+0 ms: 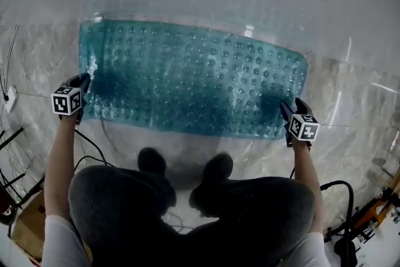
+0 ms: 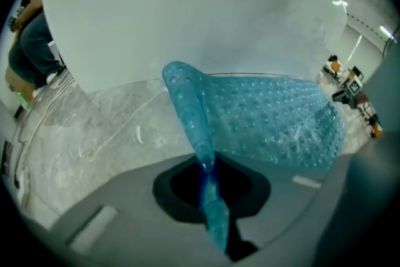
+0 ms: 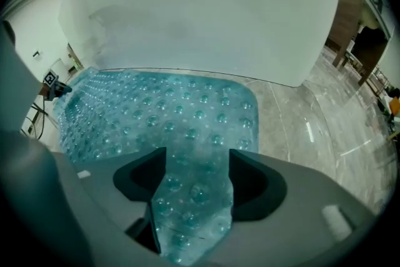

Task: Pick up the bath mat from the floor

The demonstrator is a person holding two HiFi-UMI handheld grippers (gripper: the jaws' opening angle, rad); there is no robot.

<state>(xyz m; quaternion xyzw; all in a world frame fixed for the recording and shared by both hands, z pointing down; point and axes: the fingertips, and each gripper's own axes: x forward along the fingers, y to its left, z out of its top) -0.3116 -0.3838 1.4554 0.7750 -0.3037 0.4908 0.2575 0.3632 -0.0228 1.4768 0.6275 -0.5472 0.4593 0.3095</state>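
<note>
On grey marble floor (image 1: 350,90): left gripper (image 2: 209,179) pinches teal bubbled rubber bath mat (image 1: 194,81); right gripper (image 3: 195,178) gapes around it, so close before lifting.

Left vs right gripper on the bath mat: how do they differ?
Left gripper is shut, pinching the bath mat into a raised fold; right gripper has jaws apart, the mat lying flat between them. Left is at one end, right at the other. Both sit at its near corners.
</note>
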